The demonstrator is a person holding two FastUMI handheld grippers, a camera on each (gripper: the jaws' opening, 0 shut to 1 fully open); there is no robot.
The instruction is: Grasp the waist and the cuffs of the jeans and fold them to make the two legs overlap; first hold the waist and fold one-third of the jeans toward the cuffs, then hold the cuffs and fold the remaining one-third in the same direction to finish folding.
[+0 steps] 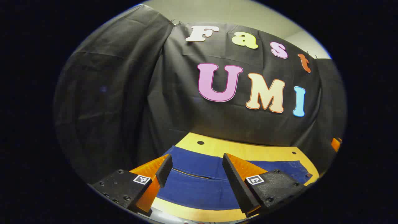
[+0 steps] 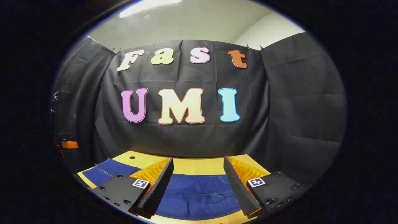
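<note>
A: Left gripper (image 1: 197,169) first — how is it standing?

B: Spread wide, both fingers (image 1: 164,170) apart with nothing between them. It hangs above the jeans (image 1: 199,183) and I can't see it touching the cloth.

A: And the jeans?

B: Dark blue, flat on the yellow wooden bench (image 1: 217,146), stretched along it. In the left gripper view a seam line crosses the denim between the fingers, and the cloth runs off toward the bench's right end. A strip of bare bench shows along the far edge, by the black cloth wall (image 1: 124,93).

A: Over to the right gripper (image 2: 198,172).

B: Same story, gaping wide, gripping nothing, poised over the jeans (image 2: 199,193). In the right gripper view the denim between the fingers shows curved stitching, and more blue cloth reaches toward the bench's (image 2: 192,166) left end.

A: Any writing to read?

B: On the grippers just small square black-and-white marker tags (image 1: 142,179) on each finger mount; they're patterns, not words. No brand label on the jeans that I can make out.
</note>
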